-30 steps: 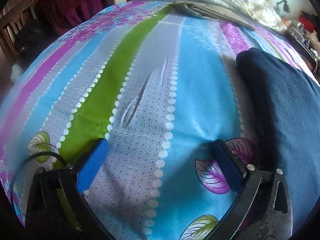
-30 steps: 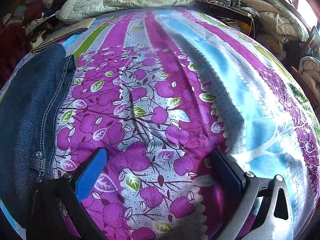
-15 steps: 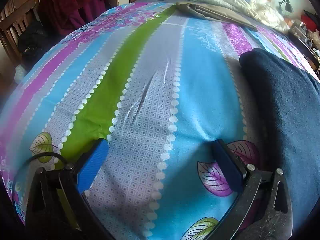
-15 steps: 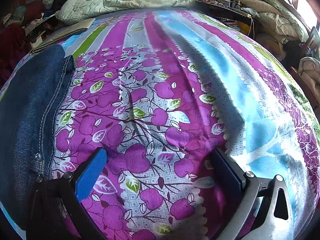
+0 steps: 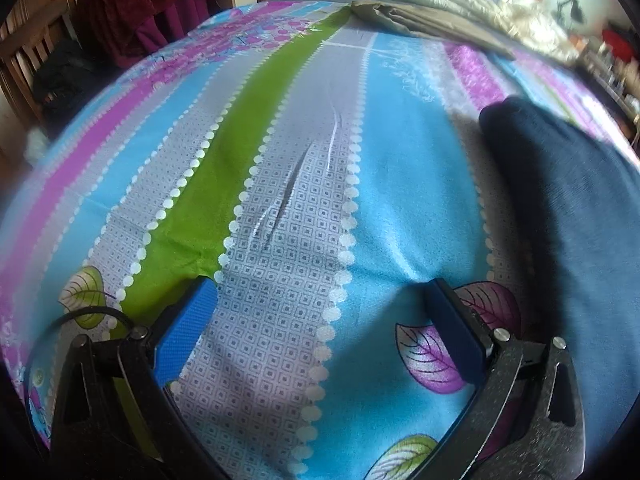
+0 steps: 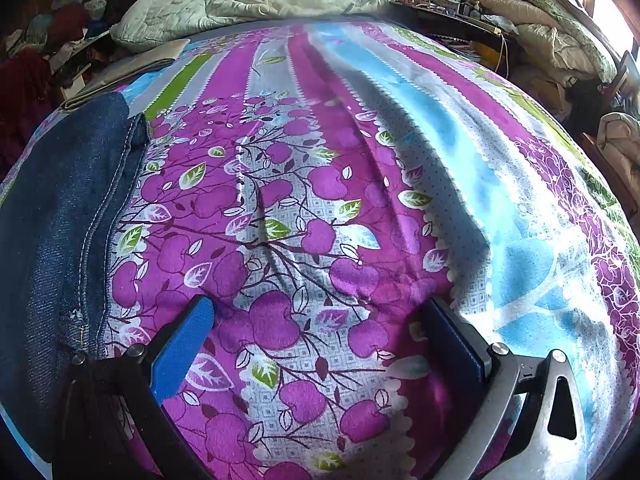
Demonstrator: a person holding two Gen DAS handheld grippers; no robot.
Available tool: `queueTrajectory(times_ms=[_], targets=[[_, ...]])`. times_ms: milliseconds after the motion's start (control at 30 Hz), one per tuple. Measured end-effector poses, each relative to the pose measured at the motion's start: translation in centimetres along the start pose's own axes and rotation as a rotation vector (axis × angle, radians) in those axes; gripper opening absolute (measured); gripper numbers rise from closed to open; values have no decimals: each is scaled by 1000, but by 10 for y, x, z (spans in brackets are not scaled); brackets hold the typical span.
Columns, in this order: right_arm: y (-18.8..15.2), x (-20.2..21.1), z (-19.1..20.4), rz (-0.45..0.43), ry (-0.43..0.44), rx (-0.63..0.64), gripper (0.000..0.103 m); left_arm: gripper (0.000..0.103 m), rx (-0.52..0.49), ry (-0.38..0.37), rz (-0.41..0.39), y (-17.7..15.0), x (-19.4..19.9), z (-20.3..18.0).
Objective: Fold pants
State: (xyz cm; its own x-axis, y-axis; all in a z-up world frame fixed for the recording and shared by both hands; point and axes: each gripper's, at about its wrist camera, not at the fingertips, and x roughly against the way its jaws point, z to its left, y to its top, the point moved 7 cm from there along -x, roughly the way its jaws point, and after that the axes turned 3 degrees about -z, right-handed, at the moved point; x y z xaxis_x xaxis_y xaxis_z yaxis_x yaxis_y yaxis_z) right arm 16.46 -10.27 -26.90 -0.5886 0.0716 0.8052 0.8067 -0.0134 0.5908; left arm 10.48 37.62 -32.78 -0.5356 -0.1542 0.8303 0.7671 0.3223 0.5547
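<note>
Dark blue denim pants (image 5: 568, 216) lie flat on the bed, filling the right side of the left wrist view. In the right wrist view the same pants (image 6: 60, 220) run down the left side, a stitched seam along their edge. My left gripper (image 5: 320, 300) is open over bare striped sheet, the pants just right of its right finger. My right gripper (image 6: 316, 316) is open above the purple flowered sheet, the pants just left of its left finger. Neither holds anything.
A colourful striped bedsheet (image 5: 280, 128) covers the bed. A folded beige cloth (image 5: 420, 24) and a rumpled pale quilt (image 6: 256, 4) lie at the head. A wooden chair with dark red clothes (image 5: 136, 4) stands left; cluttered shelves and bedding (image 6: 552, 36) stand right.
The left wrist view has shifted slightly, so the pants sit a little farther right and lower. The right gripper has barely moved. Both stayed open.
</note>
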Motion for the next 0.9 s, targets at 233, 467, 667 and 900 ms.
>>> queueTrajectory(times_ms=[233, 467, 667, 900], targets=[[0, 1, -1, -3, 13, -10, 103, 91, 111, -56, -119, 15, 86, 92], [-1, 6, -5, -24, 50, -46, 103, 103, 62, 96, -398, 75, 322, 175], [-2, 7, -5, -19, 46, -41, 103, 103, 149, -182, -552, 80, 435, 155], [-1, 6, -5, -20, 48, -42, 103, 103, 205, -525, -617, 71, 415, 97]])
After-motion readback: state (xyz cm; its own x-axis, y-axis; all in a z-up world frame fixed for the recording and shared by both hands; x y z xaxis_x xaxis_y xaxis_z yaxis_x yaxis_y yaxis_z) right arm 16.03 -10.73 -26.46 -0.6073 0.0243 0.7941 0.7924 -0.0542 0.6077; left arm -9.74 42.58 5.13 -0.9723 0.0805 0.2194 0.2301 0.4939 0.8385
